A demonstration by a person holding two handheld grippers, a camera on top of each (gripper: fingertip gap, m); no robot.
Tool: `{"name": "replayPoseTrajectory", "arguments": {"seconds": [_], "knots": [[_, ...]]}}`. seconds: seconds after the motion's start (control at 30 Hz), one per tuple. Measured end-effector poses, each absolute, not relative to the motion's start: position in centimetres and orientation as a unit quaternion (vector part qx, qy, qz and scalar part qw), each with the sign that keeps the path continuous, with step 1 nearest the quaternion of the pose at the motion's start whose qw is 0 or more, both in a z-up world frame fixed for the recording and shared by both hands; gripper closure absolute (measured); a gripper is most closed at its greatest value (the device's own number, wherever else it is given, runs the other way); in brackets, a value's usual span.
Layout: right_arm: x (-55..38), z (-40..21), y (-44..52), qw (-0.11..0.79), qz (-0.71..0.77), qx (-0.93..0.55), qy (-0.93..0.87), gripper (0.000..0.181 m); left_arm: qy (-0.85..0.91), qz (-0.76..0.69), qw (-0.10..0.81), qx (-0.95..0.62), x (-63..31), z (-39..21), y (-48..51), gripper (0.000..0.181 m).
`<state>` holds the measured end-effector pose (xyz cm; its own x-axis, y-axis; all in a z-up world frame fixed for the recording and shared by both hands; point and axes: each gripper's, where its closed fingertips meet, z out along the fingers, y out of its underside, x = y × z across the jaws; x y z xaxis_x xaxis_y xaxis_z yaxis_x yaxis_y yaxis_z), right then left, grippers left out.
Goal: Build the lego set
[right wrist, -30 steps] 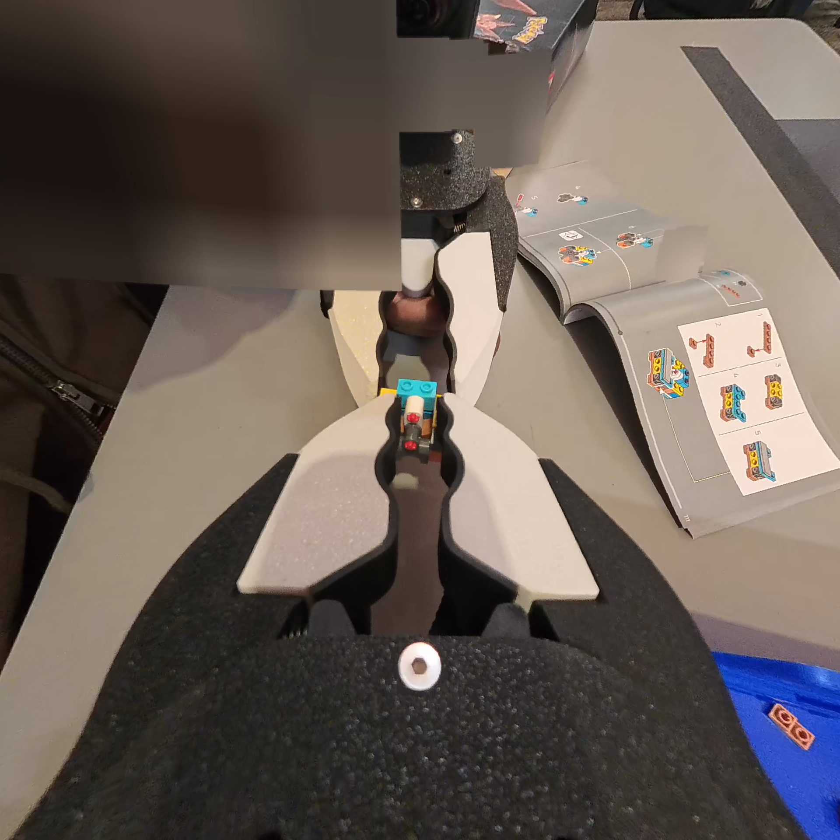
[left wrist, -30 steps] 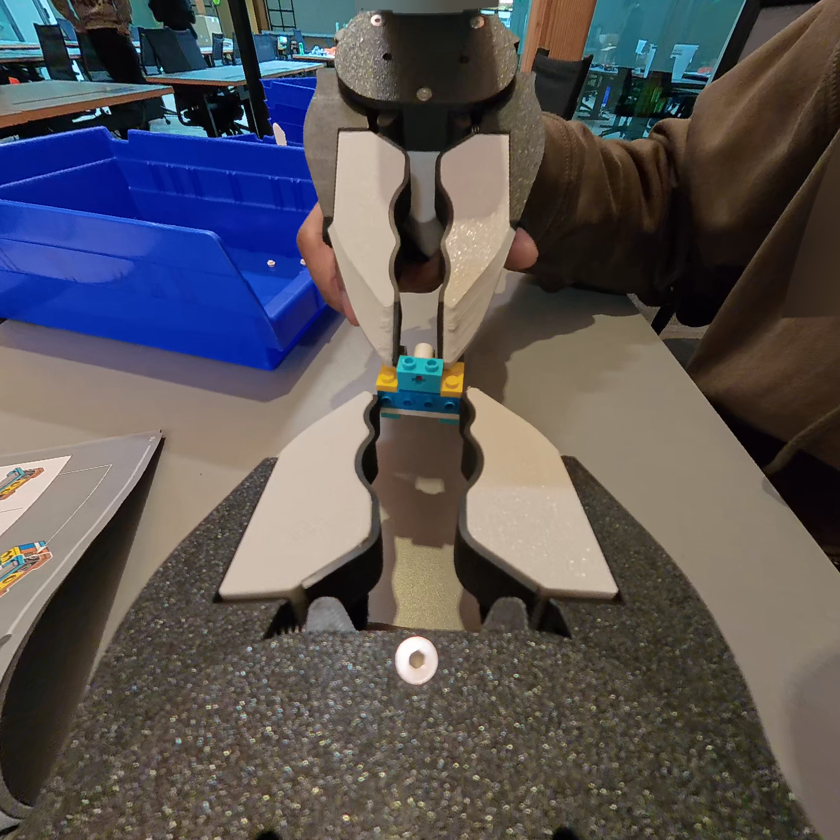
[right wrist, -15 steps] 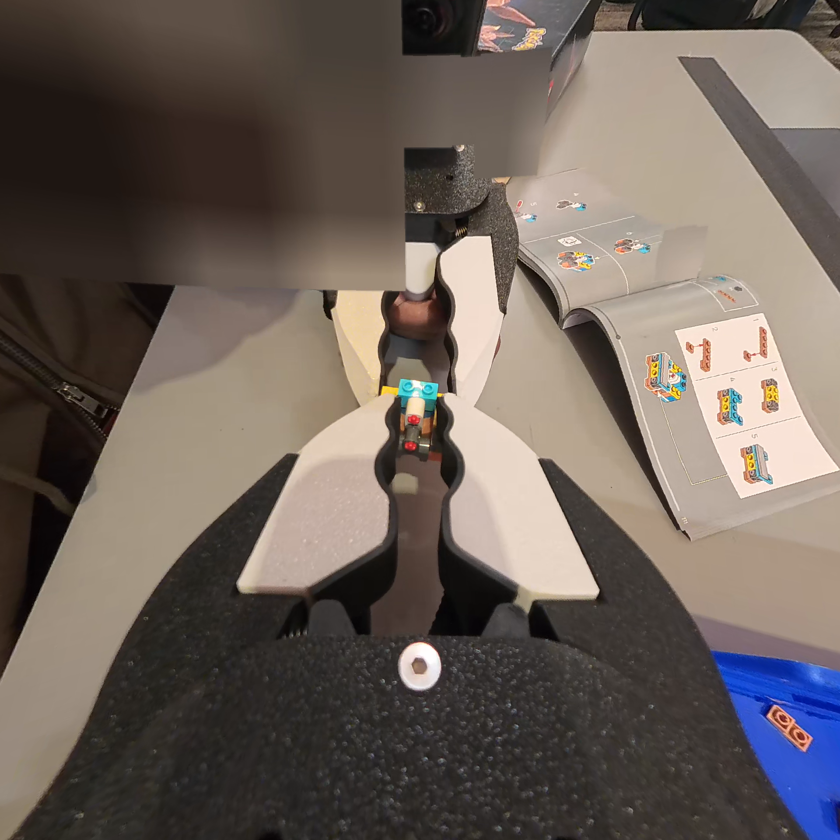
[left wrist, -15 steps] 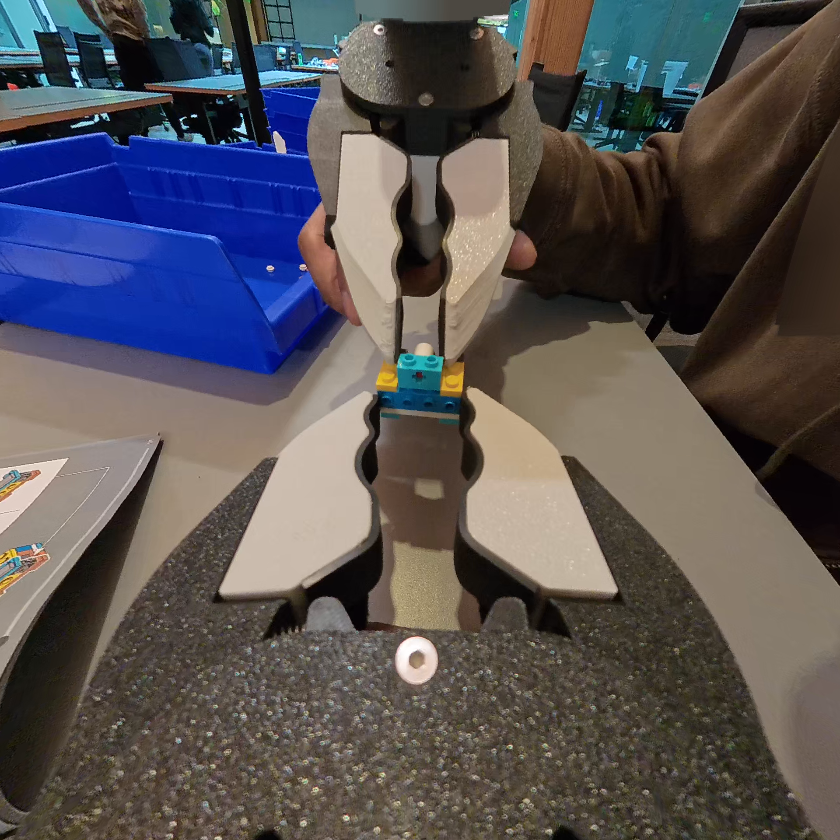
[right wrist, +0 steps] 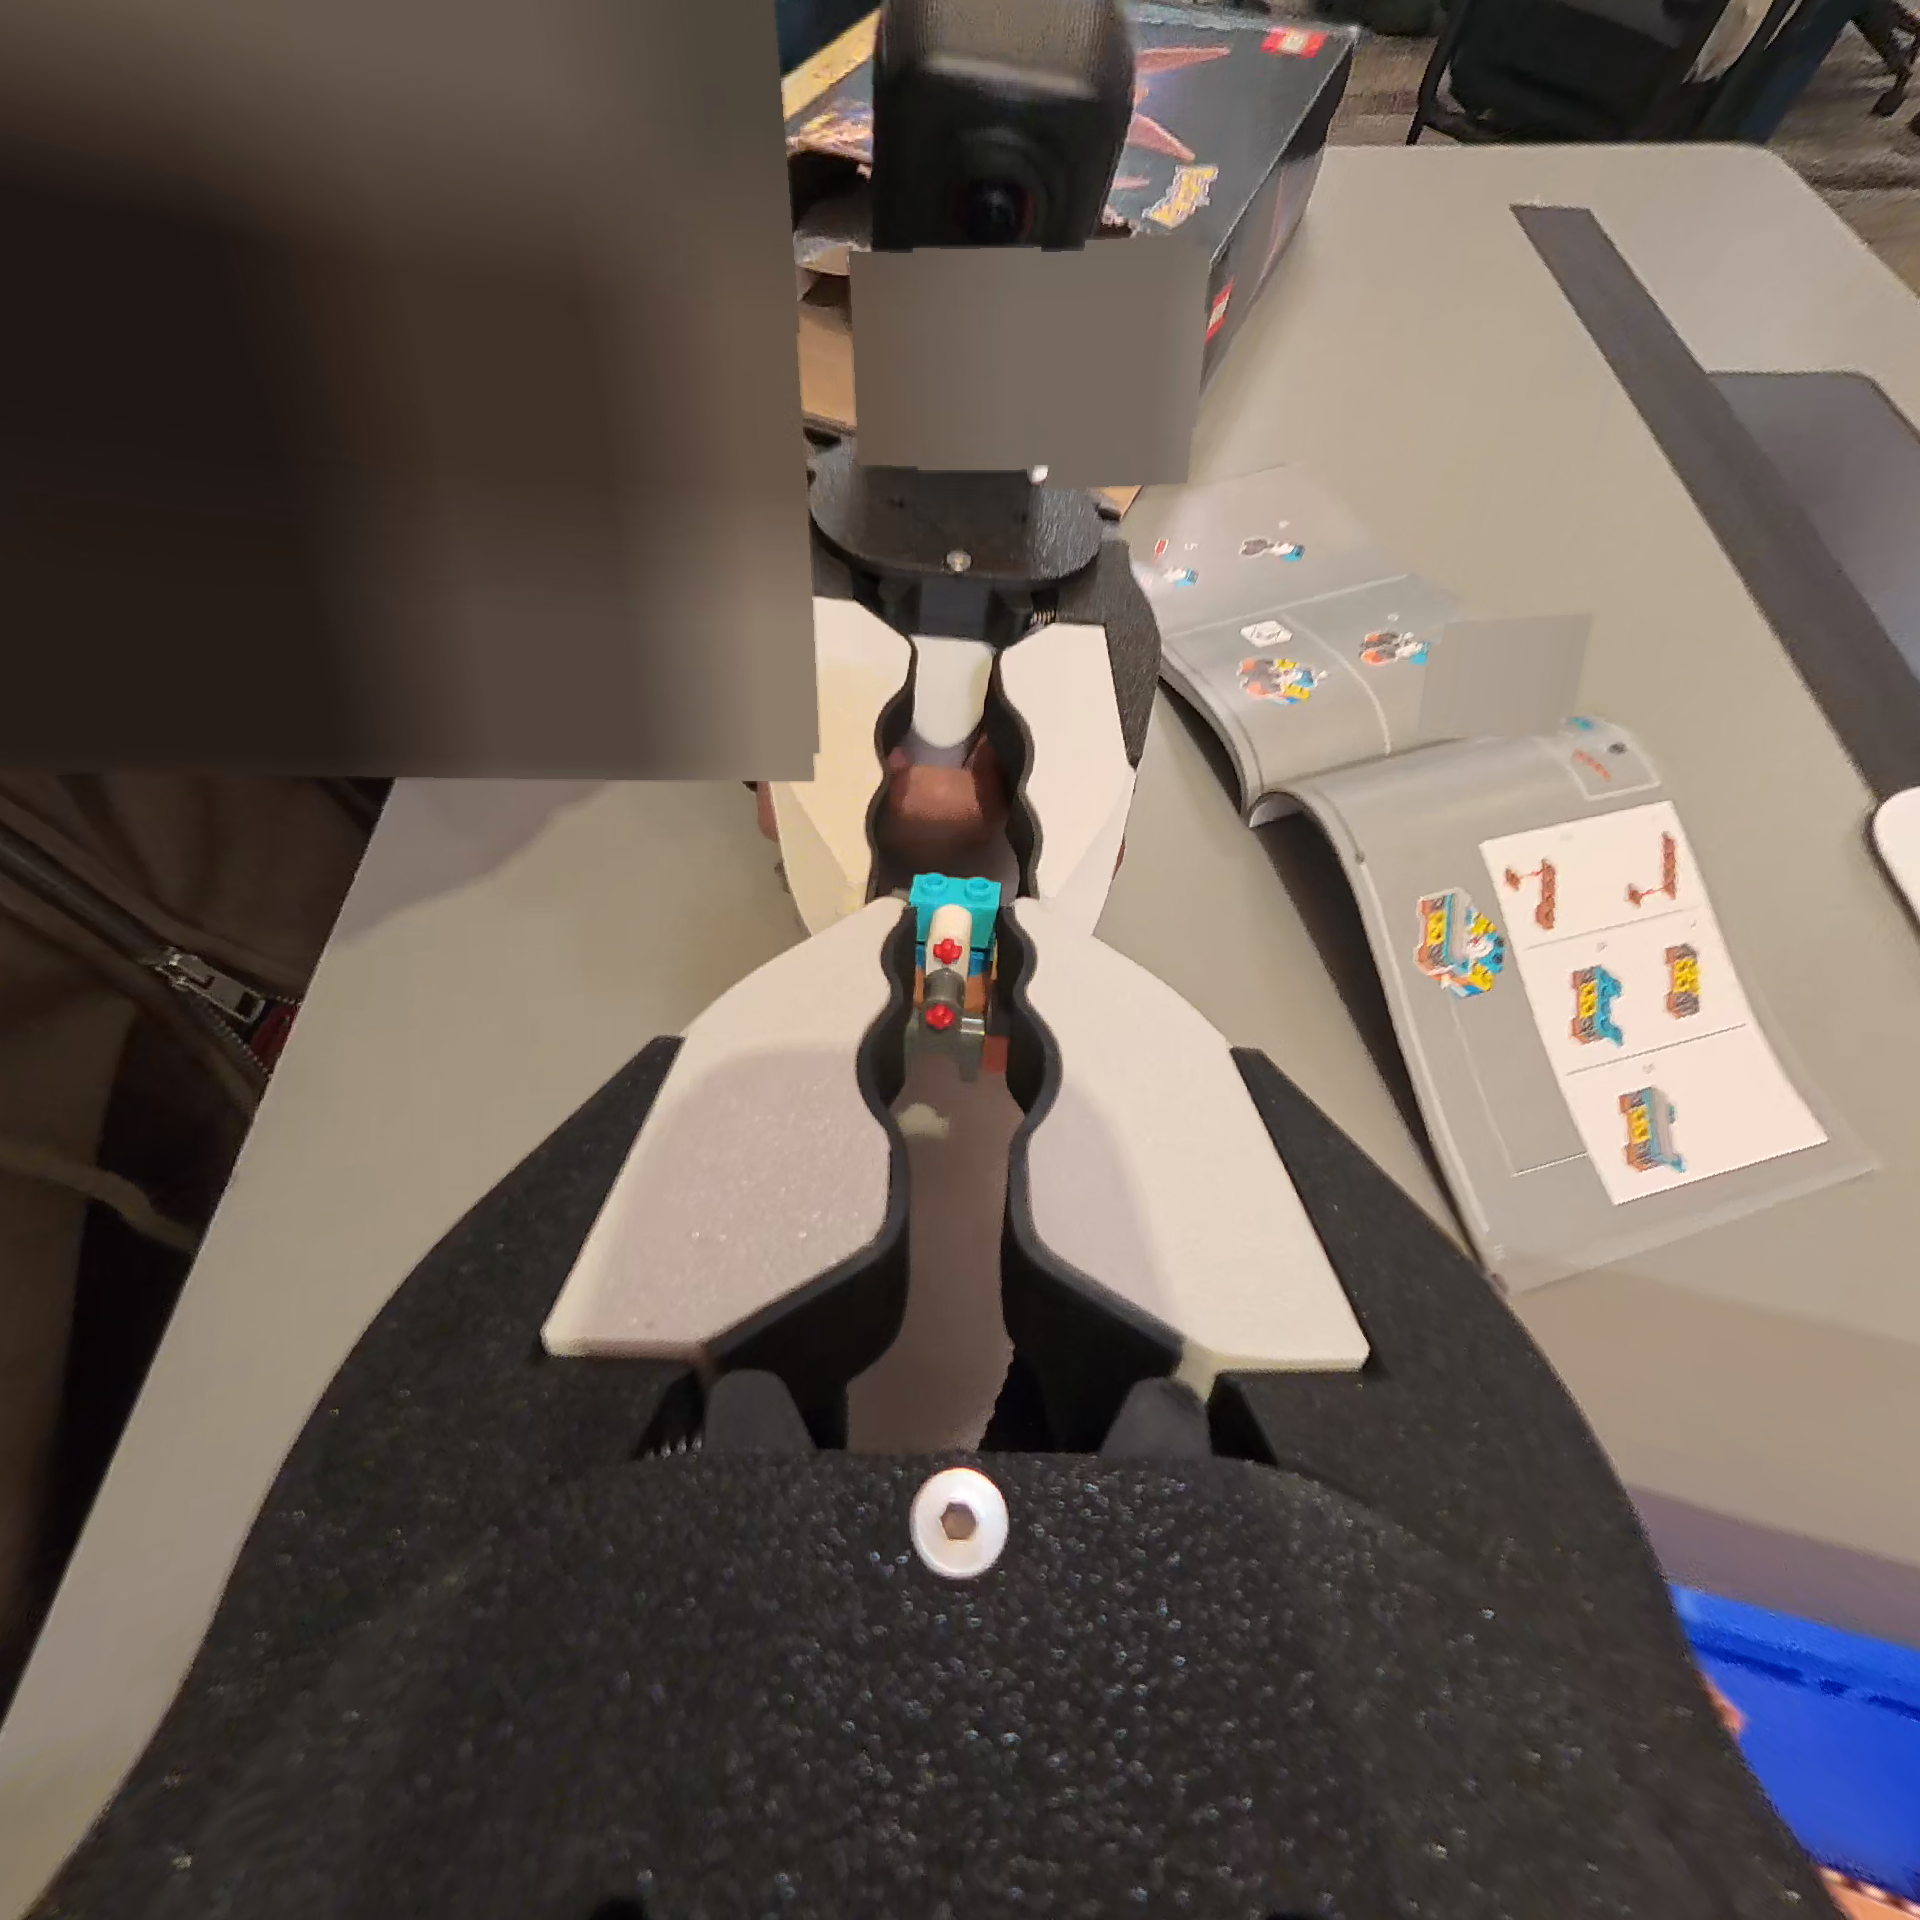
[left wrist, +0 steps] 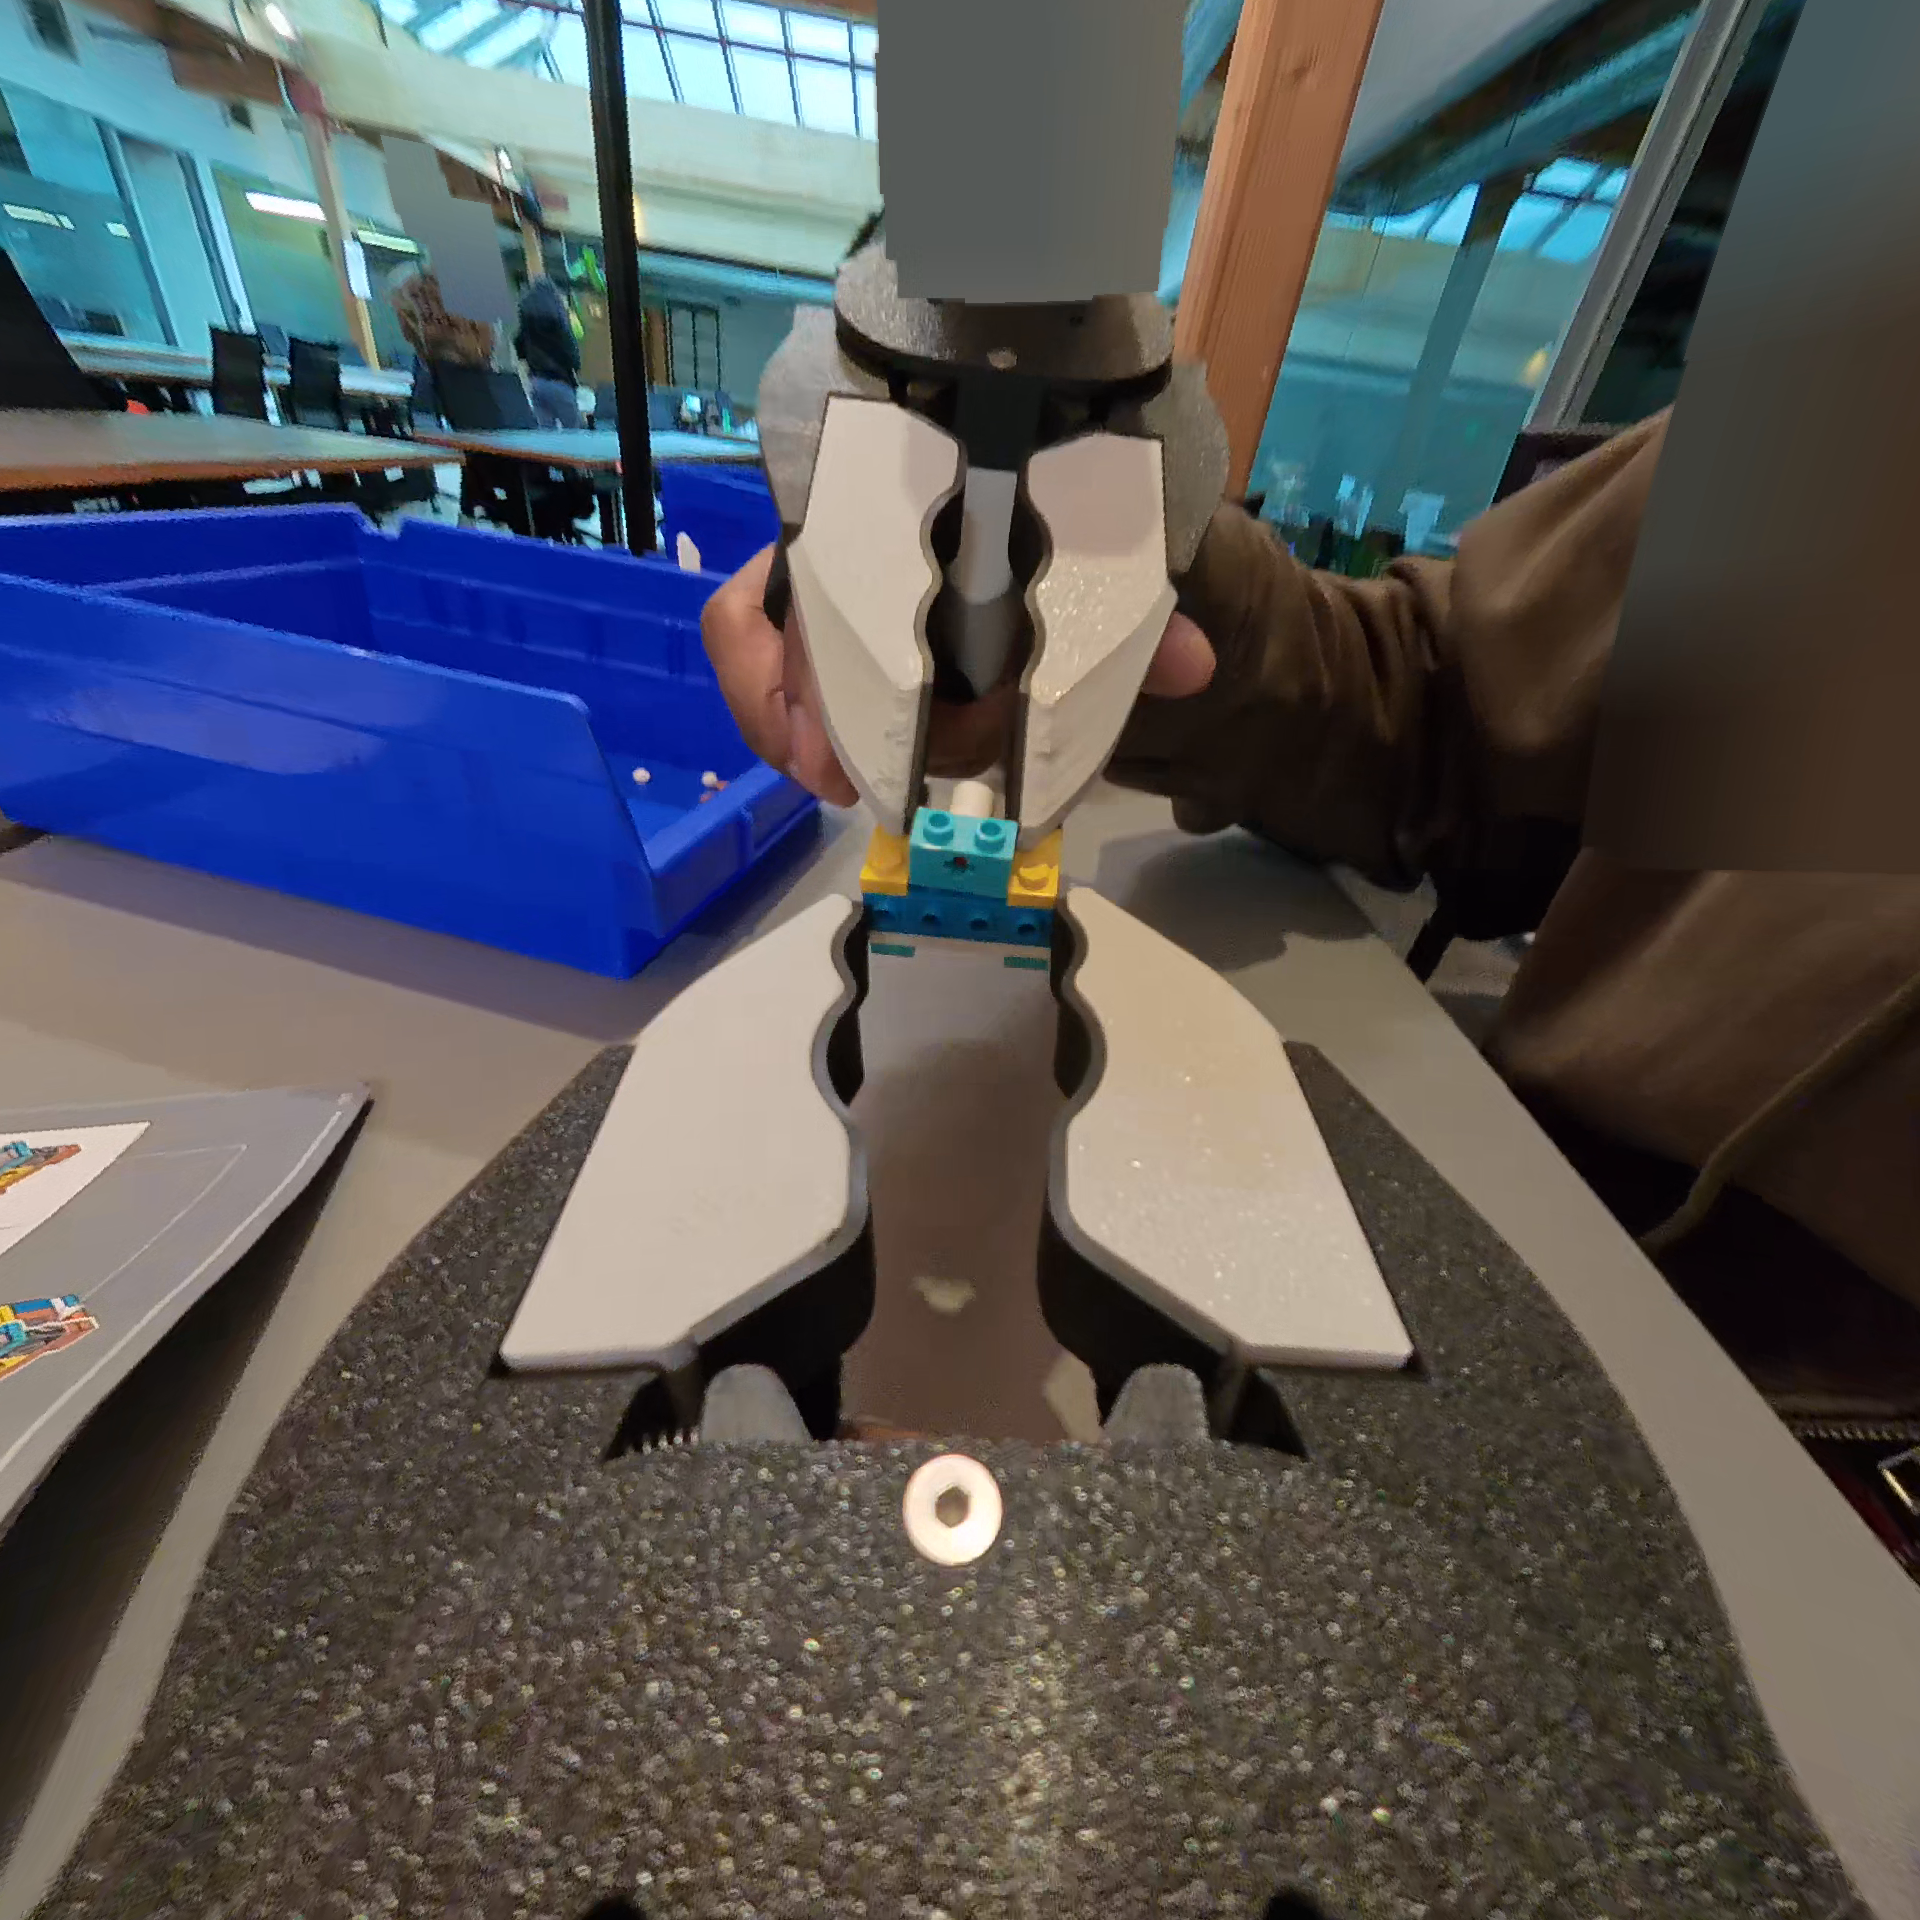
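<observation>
My left gripper [left wrist: 961, 927] is shut on a small lego build [left wrist: 961, 920] with a blue base, yellow corner bricks and a turquoise brick on top, held above the grey table [left wrist: 312, 997]. My right gripper [left wrist: 966, 805] faces it from the far side, tips down onto the build. In the right wrist view my right gripper [right wrist: 954, 925] is shut on a sub-assembly [right wrist: 951, 971] of turquoise brick, white cylinder, red pins and a grey part. It presses against the build, with the left gripper [right wrist: 951, 883] just behind. How firmly they are joined is hidden.
A blue bin [left wrist: 416, 727] with a few small pieces stands at the left; its corner also shows in the right wrist view [right wrist: 1818, 1714]. An open instruction booklet [right wrist: 1558, 935] lies on the table. A lego box [right wrist: 1247, 156] stands behind. A brown sleeve [left wrist: 1403, 675] is to the right. Left and right tips are no more than a few centimetres apart.
Both grippers keep their grips with the pieces pressed together. The pair has tilted or lifted a little, so more of the room behind shows.
</observation>
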<state>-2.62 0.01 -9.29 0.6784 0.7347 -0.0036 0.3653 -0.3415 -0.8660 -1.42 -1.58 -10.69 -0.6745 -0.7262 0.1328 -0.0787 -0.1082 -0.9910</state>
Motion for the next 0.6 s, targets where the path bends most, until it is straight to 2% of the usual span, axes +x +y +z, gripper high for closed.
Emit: {"name": "replayPoseTrajectory", "arguments": {"seconds": [0.4, 0.6], "knots": [[-4.9, -3.2, 1.6, 0.452, 0.161, -0.783, -0.395, 0.167, 0.495, -0.736, 0.364, -0.283, -3.1, -4.1, 0.0, 0.148], [-5.9, -1.7, 2.1, 0.445, 0.136, -0.783, -0.412, 0.167, 0.471, -0.750, 0.377, -0.272, -4.0, -2.5, 0.5, 0.148]]}}
